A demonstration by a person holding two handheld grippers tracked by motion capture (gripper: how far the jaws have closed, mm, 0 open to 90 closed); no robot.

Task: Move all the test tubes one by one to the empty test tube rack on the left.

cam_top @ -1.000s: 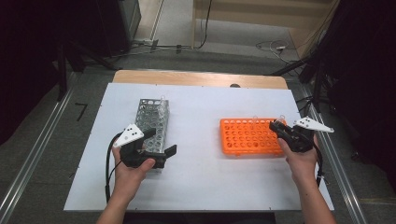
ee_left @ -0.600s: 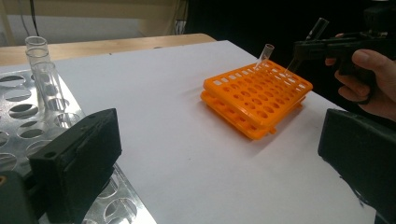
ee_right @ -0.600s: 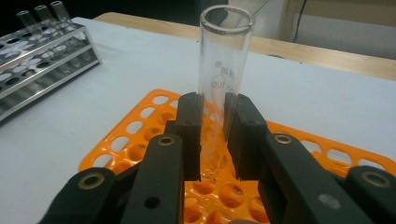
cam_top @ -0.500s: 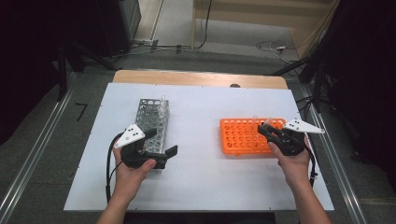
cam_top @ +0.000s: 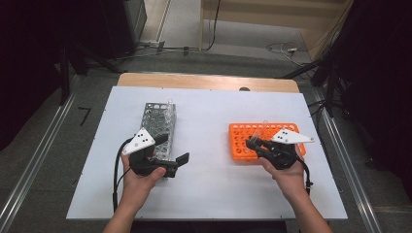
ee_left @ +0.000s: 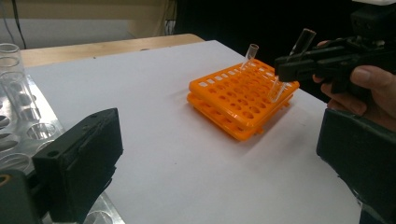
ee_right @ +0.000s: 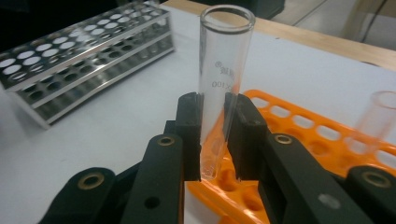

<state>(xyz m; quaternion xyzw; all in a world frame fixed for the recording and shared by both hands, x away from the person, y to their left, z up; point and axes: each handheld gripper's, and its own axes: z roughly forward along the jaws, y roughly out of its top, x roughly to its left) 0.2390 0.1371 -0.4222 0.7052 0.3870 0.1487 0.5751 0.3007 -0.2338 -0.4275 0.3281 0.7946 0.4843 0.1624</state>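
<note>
Over the orange rack (cam_top: 244, 143) | my right gripper (ee_right: 214, 121) clamps a glass tube (ee_right: 220, 70), tilted | risk: it slips or misses its hole | left gripper (cam_top: 177, 160) open beside metal rack (cam_top: 158, 124) on surface (cam_top: 209, 184)

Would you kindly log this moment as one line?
right gripper: shut on tube, over orange rack | left gripper: open, by metal rack

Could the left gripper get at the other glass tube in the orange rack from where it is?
Probably yes. The left gripper is open, with bare white table between it and the orange rack. The standing tube has empty holes around it.
</note>
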